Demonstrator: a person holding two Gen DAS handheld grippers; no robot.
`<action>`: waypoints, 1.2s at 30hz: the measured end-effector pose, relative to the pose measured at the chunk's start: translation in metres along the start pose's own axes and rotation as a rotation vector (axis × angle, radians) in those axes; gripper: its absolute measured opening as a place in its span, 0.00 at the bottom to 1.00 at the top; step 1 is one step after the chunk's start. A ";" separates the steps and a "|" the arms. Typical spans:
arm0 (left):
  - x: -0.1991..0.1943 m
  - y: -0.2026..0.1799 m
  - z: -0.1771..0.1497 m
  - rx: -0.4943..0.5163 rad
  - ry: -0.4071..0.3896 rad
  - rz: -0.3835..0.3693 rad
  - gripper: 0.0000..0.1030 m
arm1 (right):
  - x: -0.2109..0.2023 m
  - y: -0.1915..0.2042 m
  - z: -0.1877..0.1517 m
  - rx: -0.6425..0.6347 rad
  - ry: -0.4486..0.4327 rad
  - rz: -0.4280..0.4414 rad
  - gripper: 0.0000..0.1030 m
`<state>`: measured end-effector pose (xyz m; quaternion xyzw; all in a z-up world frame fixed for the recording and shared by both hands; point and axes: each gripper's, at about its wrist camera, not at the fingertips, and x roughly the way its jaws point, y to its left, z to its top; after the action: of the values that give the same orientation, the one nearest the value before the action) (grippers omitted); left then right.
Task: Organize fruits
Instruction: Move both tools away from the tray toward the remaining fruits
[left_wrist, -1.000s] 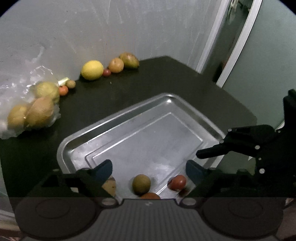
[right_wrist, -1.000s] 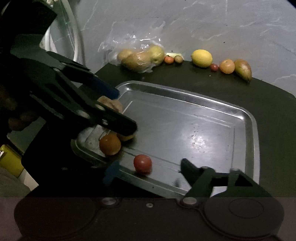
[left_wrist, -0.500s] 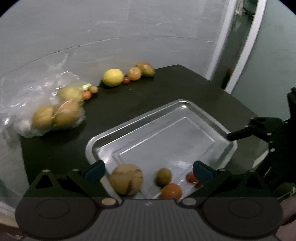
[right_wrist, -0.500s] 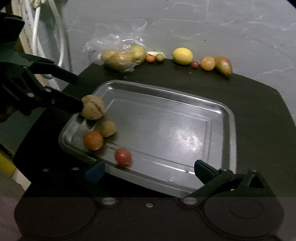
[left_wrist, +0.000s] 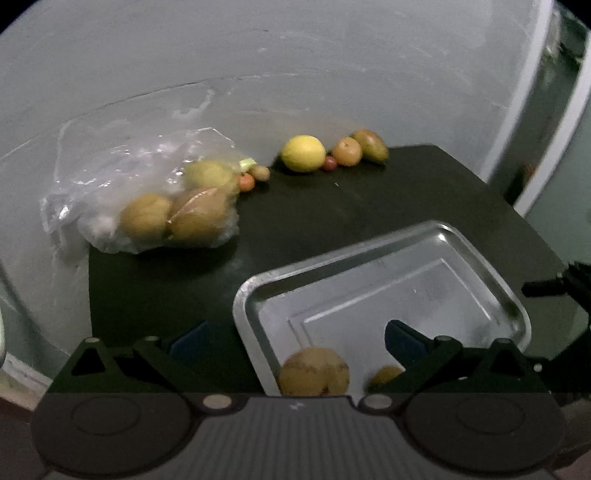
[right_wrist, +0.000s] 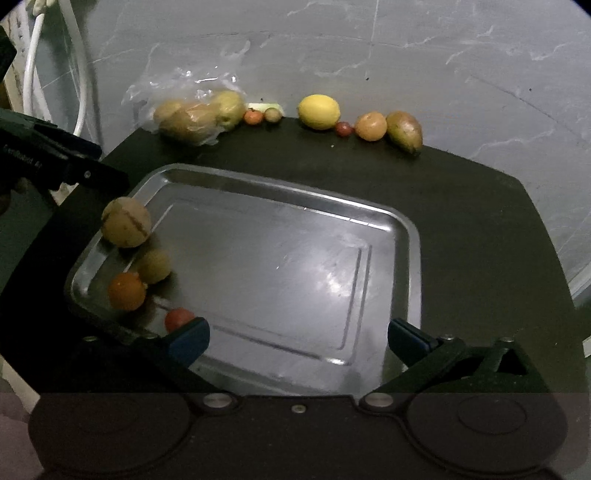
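Observation:
A metal tray (right_wrist: 410, 236) (left_wrist: 491, 280) lies on the dark table. At its left end sit a large tan fruit (right_wrist: 126, 221) (left_wrist: 314, 371), a small greenish fruit (right_wrist: 153, 266), an orange (right_wrist: 126, 291) and a red tomato (right_wrist: 177, 319). Along the wall lie a lemon (right_wrist: 318, 112) (left_wrist: 303, 153), a tiny red fruit (right_wrist: 343, 128), an orange fruit (right_wrist: 370, 126) and a mango (right_wrist: 404, 131). My left gripper (left_wrist: 295, 338) is open above the tray's near corner, empty. My right gripper (right_wrist: 297, 334) is open over the tray's near rim, empty.
A clear plastic bag (left_wrist: 147, 199) (right_wrist: 192, 110) holding several yellowish fruits rests at the back left by the wall, with a small orange fruit (right_wrist: 253, 116) and a small brown fruit (right_wrist: 273, 114) beside it. White hoses (right_wrist: 33, 74) hang at far left. A door frame (left_wrist: 535, 110) stands right.
The left gripper has pulled back and swung left, away from the large tan fruit now lying in the tray. The right gripper has drawn back a little.

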<state>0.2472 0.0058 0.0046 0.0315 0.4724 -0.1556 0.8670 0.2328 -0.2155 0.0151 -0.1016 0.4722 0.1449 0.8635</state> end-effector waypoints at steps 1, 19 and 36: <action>0.001 0.000 0.002 -0.011 -0.004 0.003 1.00 | 0.000 -0.001 0.002 -0.003 -0.004 -0.002 0.99; 0.031 -0.010 0.033 -0.085 -0.012 0.076 0.99 | 0.026 -0.031 0.038 -0.032 -0.052 0.023 0.99; 0.081 -0.029 0.077 -0.030 -0.055 0.106 0.99 | 0.065 -0.080 0.071 -0.116 -0.097 0.005 0.99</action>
<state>0.3415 -0.0567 -0.0174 0.0390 0.4483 -0.1029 0.8871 0.3500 -0.2583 0.0009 -0.1432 0.4207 0.1789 0.8778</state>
